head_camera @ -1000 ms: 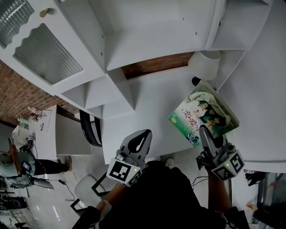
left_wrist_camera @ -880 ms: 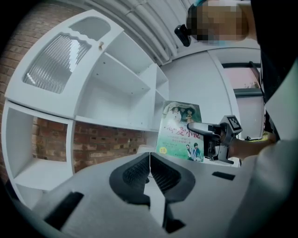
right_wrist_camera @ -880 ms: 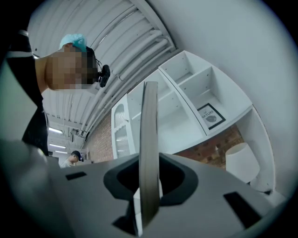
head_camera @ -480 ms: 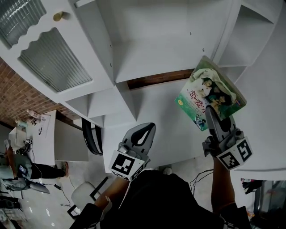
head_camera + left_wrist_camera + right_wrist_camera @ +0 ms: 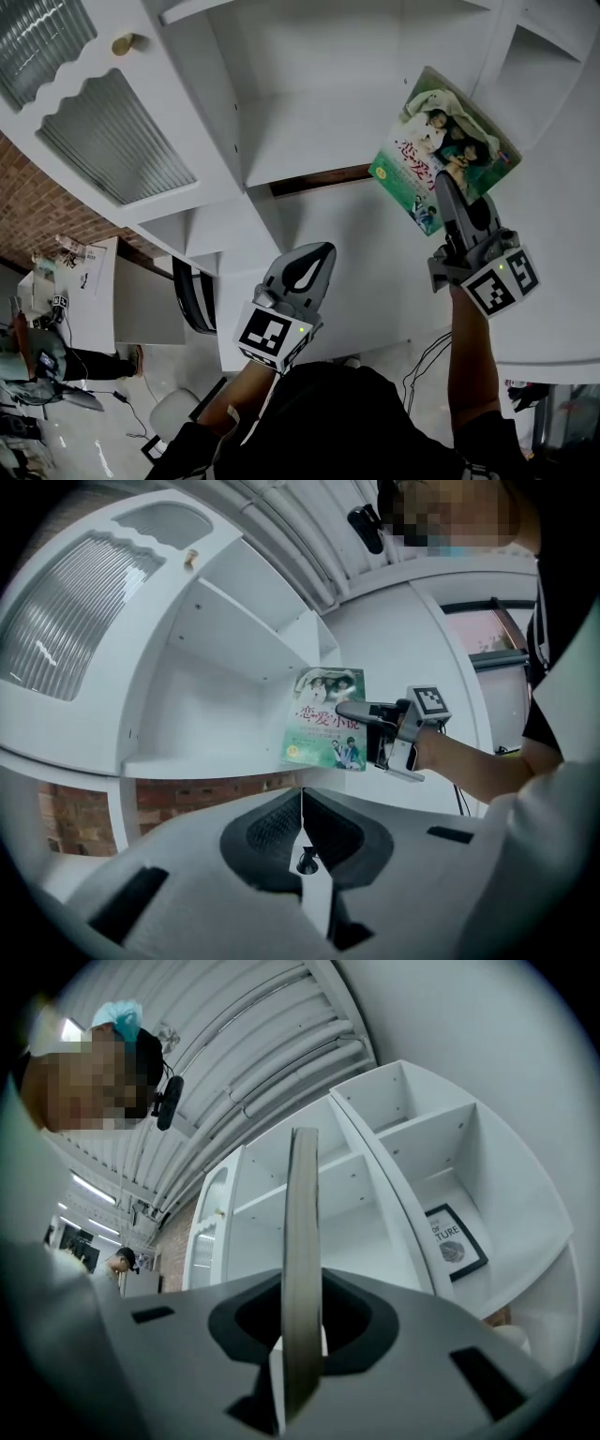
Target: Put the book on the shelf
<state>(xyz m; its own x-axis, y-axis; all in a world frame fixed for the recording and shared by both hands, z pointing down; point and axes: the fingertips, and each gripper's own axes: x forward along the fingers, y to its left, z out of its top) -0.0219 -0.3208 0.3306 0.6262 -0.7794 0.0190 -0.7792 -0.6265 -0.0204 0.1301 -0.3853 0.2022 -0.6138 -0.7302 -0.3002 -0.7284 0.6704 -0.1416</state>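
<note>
While in right tool (image 5: 442, 190), book (image 5: 427, 141) upright

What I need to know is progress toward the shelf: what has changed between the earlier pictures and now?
The right gripper, shut on the book, has raised it from over the white desk to the front of the shelf opening. Nothing was taken hold of or let go. The left gripper stayed shut, empty and low beside it.
</note>
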